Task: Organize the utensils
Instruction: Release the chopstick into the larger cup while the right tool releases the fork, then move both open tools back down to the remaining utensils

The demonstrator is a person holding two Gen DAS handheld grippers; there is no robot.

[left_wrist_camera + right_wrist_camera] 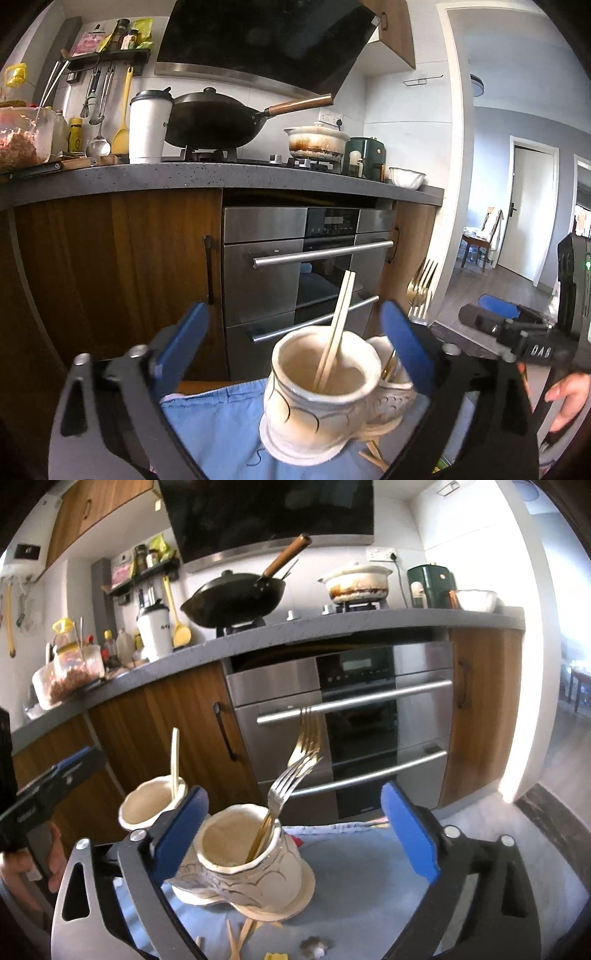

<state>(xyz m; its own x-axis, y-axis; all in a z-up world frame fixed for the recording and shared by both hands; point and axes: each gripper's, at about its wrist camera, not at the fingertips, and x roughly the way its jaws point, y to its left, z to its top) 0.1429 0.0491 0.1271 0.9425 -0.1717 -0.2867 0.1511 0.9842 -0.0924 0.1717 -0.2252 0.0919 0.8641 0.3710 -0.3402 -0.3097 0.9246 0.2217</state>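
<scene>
Two cream ceramic holders stand side by side on a blue cloth (218, 424). One holder (321, 391) holds a pair of wooden chopsticks (338, 325); it also shows in the right wrist view (153, 808). The other holder (240, 853) holds several forks (295, 768), gold and silver, tines up; their tines show in the left wrist view (423, 284). My left gripper (295, 354) is open and empty, its blue pads either side of the chopstick holder. My right gripper (295, 834) is open and empty around the fork holder. More chopsticks (238, 936) lie on the cloth in front.
Behind stands a steel oven (351, 731) with bar handles, wooden cabinets (110, 277) and a grey counter (221, 177) with a wok (218, 118), a white tumbler (147, 125) and a clay pot (317, 142). A doorway (517, 221) opens at the right.
</scene>
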